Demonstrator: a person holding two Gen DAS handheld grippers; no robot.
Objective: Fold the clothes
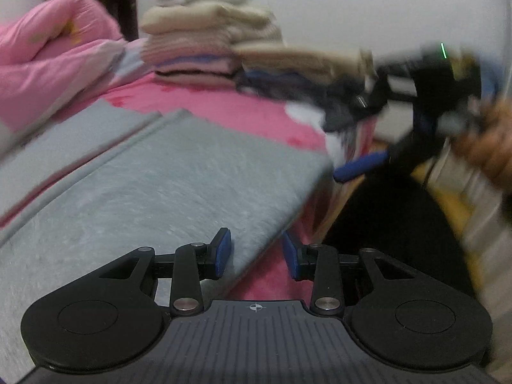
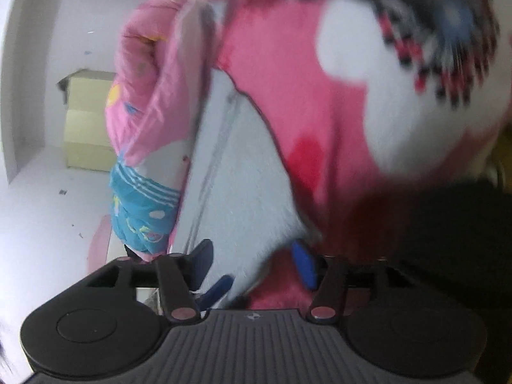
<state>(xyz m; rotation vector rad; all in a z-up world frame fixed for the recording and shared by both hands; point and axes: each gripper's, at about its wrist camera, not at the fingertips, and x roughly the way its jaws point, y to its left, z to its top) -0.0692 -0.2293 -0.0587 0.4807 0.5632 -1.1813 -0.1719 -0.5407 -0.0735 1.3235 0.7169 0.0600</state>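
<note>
The grey fleece garment [image 1: 166, 172] lies flat on the pink bedspread [image 1: 256, 112], filling the left wrist view's centre-left. Its edge runs between the left gripper [image 1: 256, 252], whose jaws stand apart, unpressed. At right, the right gripper [image 2: 252, 262] also gapes over the cloth's corner.

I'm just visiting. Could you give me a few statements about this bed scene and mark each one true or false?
1. A grey garment lies on a pink bedsheet. True.
2. The stack of folded clothes is all black. False: it is mostly beige and white.
3. The left gripper has its pads standing apart. True.
4. The right gripper is clamped on a book. False: its pads stand apart around the grey garment's edge.
5. A pink quilt is bunched up beside the stack. True.
</note>
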